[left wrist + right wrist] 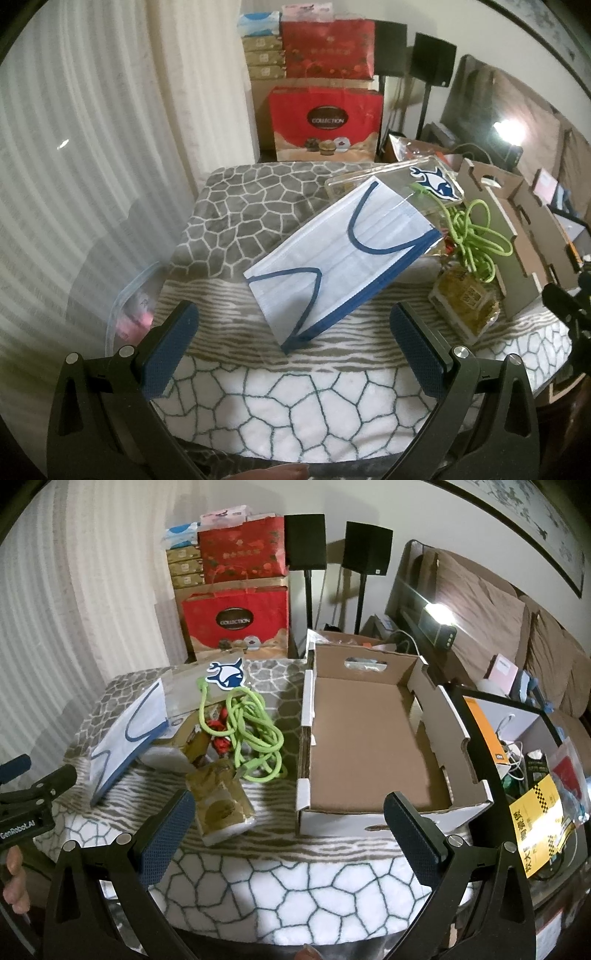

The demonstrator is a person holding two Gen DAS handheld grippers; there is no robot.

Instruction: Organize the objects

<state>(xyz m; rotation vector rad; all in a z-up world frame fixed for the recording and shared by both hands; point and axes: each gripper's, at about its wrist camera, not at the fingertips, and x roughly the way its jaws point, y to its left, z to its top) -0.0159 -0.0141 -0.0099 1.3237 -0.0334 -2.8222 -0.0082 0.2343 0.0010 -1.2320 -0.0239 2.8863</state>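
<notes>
My left gripper (293, 328) is spread wide and holds nothing. It hangs above the near part of the worktop (314, 413), which is covered by a blanket with a stone-and-stripe pattern. Just ahead of it lies a white face mask (332, 266) with blue edging and blue ear loops, sealed in clear wrap. Its far end is propped up on the pile behind it; its near corner is down on the blanket.

Beyond the mask lies a clear pouch (413, 177) carrying a blue-and-white whale sticker (434, 182). A tangled lime-green cord (476, 236) sits to the right of the mask, on top of other small items. A gold-wrapped packet (465, 302) lies just nearer than the cord.

My right gripper (290, 829) is likewise spread wide and empty. It sits above the near edge of the worktop, facing an open cardboard box (373, 738) whose brown floor is bare. The box stands on the right half of the worktop, just beside the cord and packet.

Off the left edge, a clear zip bag (129, 314) with pink contents is partly visible. Red gift boxes (325, 122) are stacked behind the worktop, with two black speakers (304, 541) on stands next to them.
</notes>
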